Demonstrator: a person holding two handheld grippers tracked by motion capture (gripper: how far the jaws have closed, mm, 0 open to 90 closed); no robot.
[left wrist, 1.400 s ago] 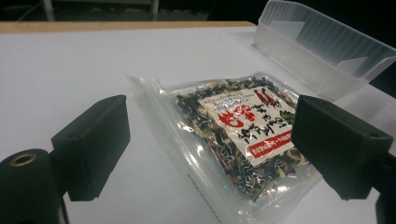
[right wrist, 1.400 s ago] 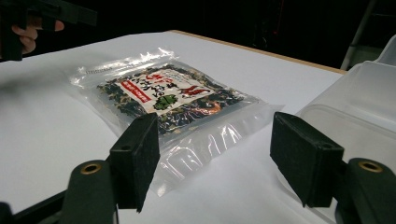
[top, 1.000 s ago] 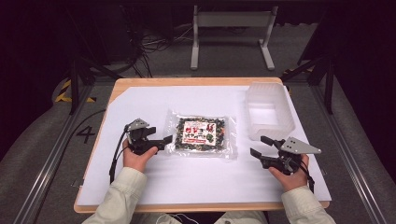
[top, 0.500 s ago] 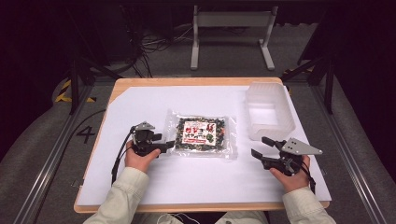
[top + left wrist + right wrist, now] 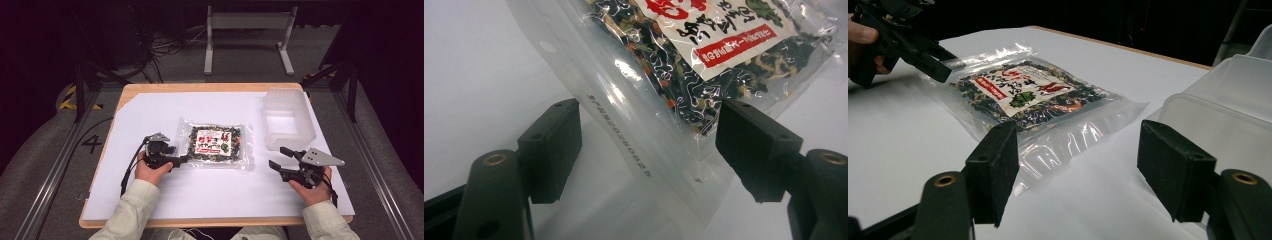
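Note:
A clear sealed bag (image 5: 215, 142) of dark dried food with a red and white label lies flat in the middle of the white table sheet (image 5: 150, 115). My left gripper (image 5: 182, 159) sits at the bag's near left corner. In the left gripper view the bag (image 5: 704, 50) has its clear edge between the two pads of that gripper (image 5: 649, 145). The jaws have just been closing on it, and gaps still show beside the film. My right gripper (image 5: 277, 157) stands open to the right of the bag, apart from it, nothing between its pads (image 5: 1078, 170). The right gripper view shows the bag (image 5: 1023, 95) and the left gripper (image 5: 938, 67).
A translucent plastic container (image 5: 287, 120) stands empty at the back right of the sheet, just beyond my right gripper, and looms close in the right gripper view (image 5: 1228, 100). The wooden table edge (image 5: 200, 87) borders the sheet. Cables and a metal stand lie on the floor behind.
My left gripper has slid right and lowered onto the bag's near left corner, and its jaws have narrowed. The right gripper and the bag have stayed put.

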